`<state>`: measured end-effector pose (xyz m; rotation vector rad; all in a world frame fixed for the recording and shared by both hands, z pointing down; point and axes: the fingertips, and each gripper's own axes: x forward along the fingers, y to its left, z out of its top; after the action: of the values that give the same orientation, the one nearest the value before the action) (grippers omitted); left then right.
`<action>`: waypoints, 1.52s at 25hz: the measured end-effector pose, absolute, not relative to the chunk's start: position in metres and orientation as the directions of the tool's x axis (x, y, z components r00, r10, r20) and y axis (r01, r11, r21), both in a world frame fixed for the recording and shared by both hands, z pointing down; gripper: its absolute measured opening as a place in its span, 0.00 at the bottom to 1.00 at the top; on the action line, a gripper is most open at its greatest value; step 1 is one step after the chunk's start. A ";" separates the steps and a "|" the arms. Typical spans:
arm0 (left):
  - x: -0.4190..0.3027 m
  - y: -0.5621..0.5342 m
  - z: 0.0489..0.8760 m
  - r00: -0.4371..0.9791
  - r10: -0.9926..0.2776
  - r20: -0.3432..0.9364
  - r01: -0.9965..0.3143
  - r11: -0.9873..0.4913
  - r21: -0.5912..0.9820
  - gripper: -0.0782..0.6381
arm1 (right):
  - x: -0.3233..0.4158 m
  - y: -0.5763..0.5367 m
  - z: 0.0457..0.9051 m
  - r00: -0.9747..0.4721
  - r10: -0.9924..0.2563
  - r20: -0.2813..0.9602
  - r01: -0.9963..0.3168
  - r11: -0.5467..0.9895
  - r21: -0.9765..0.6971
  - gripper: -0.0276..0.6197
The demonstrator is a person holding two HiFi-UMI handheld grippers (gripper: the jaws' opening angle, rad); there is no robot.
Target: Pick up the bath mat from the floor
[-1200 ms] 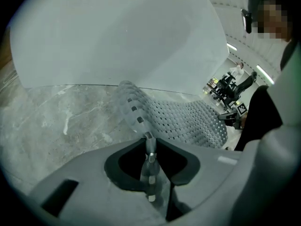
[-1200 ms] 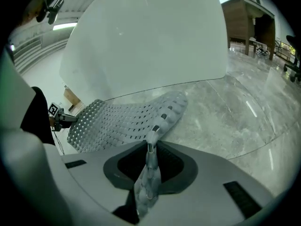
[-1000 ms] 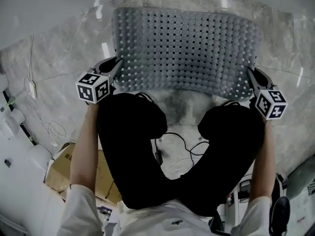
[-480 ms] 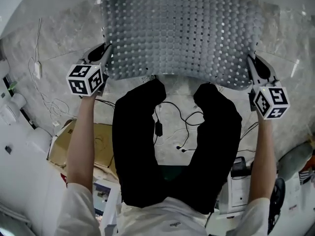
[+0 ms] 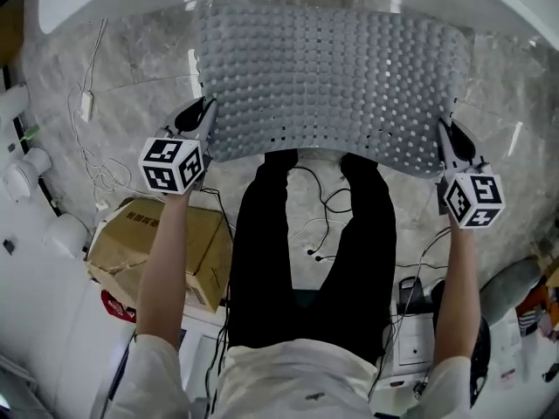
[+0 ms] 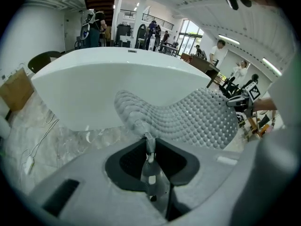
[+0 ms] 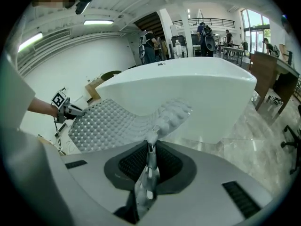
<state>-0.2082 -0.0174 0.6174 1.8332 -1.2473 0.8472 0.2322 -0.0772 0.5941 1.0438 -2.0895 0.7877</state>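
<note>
Bath mat (image 5: pixel 327 81), pinched at nine o'clock by the left gripper (image 5: pixel 206 112) fingers and at three o'clock by the right gripper (image 5: pixel 445 134), hangs off the floor (image 5: pixel 122 77); next likely just needs steady holding.

Studded rubbery bath mat (image 5: pixel 327 81); glossy marble floor (image 5: pixel 140 51)

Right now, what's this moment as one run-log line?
bath mat: off floor, stretched between grippers | left gripper: jaws shut on left corner | right gripper: jaws shut on right corner
</note>
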 end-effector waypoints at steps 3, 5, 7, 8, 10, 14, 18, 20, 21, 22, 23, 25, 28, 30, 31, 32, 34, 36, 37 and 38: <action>-0.219 -0.012 0.578 0.298 -0.472 0.829 -0.951 -0.218 0.218 0.21 | 0.226 -0.080 0.555 -0.451 -0.456 0.767 -0.844 0.496 -0.202 0.12; -0.225 -0.008 0.548 0.299 -0.485 0.822 -0.952 -0.215 0.220 0.21 | 0.221 -0.079 0.524 -0.454 -0.464 0.761 -0.842 0.502 -0.196 0.12; -0.228 0.004 0.515 0.306 -0.481 0.822 -0.950 -0.216 0.227 0.20 | 0.217 -0.065 0.490 -0.457 -0.460 0.761 -0.840 0.504 -0.200 0.12; -0.230 0.009 0.500 0.306 -0.481 0.822 -0.950 -0.212 0.230 0.20 | 0.215 -0.059 0.474 -0.458 -0.460 0.760 -0.840 0.503 -0.202 0.12; -0.233 0.014 0.472 0.298 -0.496 0.816 -0.953 -0.195 0.231 0.20 | 0.214 -0.053 0.445 -0.458 -0.474 0.752 -0.841 0.504 -0.194 0.12; -0.238 0.031 0.422 0.277 -0.527 0.804 -0.961 -0.169 0.220 0.20 | 0.211 -0.034 0.392 -0.447 -0.499 0.743 -0.847 0.503 -0.172 0.12; -0.251 0.045 0.373 0.257 -0.575 0.777 -0.966 -0.130 0.224 0.20 | 0.205 -0.018 0.342 -0.439 -0.536 0.721 -0.855 0.497 -0.150 0.12; -0.260 0.040 0.347 0.243 -0.614 0.751 -0.969 -0.123 0.213 0.20 | 0.204 -0.022 0.315 -0.439 -0.570 0.694 -0.857 0.497 -0.135 0.12; -0.265 0.038 0.334 0.237 -0.632 0.738 -0.971 -0.126 0.204 0.20 | 0.202 -0.024 0.303 -0.442 -0.586 0.679 -0.858 0.498 -0.127 0.12; -0.271 0.037 0.320 0.231 -0.649 0.725 -0.972 -0.130 0.193 0.20 | 0.201 -0.024 0.290 -0.443 -0.602 0.665 -0.858 0.500 -0.119 0.12; -0.278 0.036 0.306 0.225 -0.667 0.711 -0.974 -0.133 0.183 0.20 | 0.200 -0.024 0.278 -0.441 -0.618 0.651 -0.860 0.498 -0.110 0.12; -0.289 0.031 0.279 0.213 -0.709 0.673 -0.977 -0.131 0.171 0.20 | 0.200 -0.029 0.254 -0.433 -0.657 0.617 -0.868 0.489 -0.089 0.12; -0.298 0.013 0.237 0.199 -0.779 0.595 -0.979 -0.134 0.153 0.20 | 0.198 -0.046 0.214 -0.423 -0.719 0.552 -0.877 0.479 -0.048 0.12; -0.303 -0.006 0.206 0.198 -0.824 0.532 -0.980 -0.150 0.131 0.20 | 0.189 -0.061 0.182 -0.429 -0.758 0.492 -0.875 0.484 -0.016 0.12; -0.304 -0.016 0.189 0.198 -0.844 0.498 -0.980 -0.160 0.119 0.20 | 0.184 -0.070 0.164 -0.437 -0.775 0.456 -0.871 0.491 -0.002 0.12; -0.304 -0.026 0.172 0.199 -0.863 0.465 -0.980 -0.168 0.107 0.20 | 0.179 -0.077 0.146 -0.449 -0.790 0.418 -0.867 0.499 0.011 0.12; -0.301 -0.039 0.137 0.192 -0.897 0.399 -0.981 -0.176 0.078 0.20 | 0.173 -0.087 0.107 -0.468 -0.814 0.345 -0.858 0.511 0.043 0.12; -0.298 -0.050 0.103 0.181 -0.926 0.331 -0.983 -0.177 0.044 0.20 | 0.170 -0.095 0.068 -0.474 -0.835 0.280 -0.854 0.513 0.084 0.12; -0.299 -0.056 0.085 0.181 -0.938 0.294 -0.983 -0.179 0.032 0.20 | 0.169 -0.099 0.049 -0.473 -0.845 0.248 -0.854 0.509 0.105 0.12; -0.300 -0.062 0.066 0.184 -0.949 0.256 -0.983 -0.184 0.022 0.20 | 0.168 -0.104 0.029 -0.472 -0.855 0.215 -0.855 0.503 0.125 0.12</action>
<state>-0.2998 -0.0615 0.0659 2.2704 -1.8785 0.2743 0.1677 -0.1035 0.0289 1.4517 -2.4992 0.0003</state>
